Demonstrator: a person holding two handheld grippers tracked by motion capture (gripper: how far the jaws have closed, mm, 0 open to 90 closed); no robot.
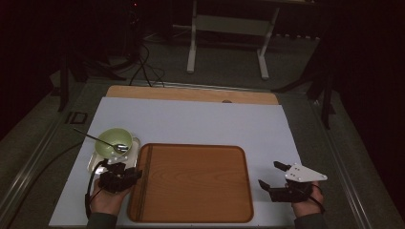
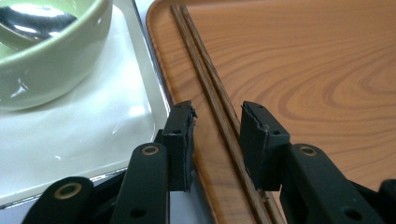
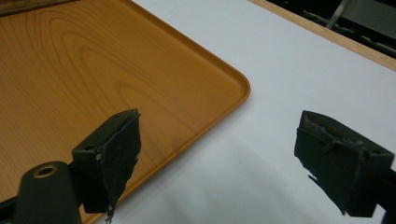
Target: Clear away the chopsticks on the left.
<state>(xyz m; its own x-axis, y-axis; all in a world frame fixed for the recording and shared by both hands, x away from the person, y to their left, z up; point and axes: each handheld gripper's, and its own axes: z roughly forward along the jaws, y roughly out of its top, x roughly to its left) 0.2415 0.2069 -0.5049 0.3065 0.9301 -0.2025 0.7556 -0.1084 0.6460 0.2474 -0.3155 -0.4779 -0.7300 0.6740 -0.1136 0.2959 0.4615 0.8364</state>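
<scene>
High view: wooden tray (image 1: 191, 183) at centre of the surface (image 1: 200, 119); chopsticks (image 1: 144, 181) lie along its nine o'clock rim, set down for a place setting. Green bowl (image 1: 114, 140) with spoon (image 1: 102, 141) on a white dish (image 1: 93, 162) at ten o'clock. Left gripper view: left gripper (image 2: 217, 140), jaws partly open, straddles the chopsticks without pressing. Right gripper view: right gripper (image 3: 224, 158), jaws wide, empty, idle beyond the tray's three o'clock edge.

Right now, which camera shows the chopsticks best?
The left gripper view: the chopsticks lie close up on the wooden tray, between that gripper's open jaws. In the high view they are a thin dark line along the tray's left edge.
</scene>
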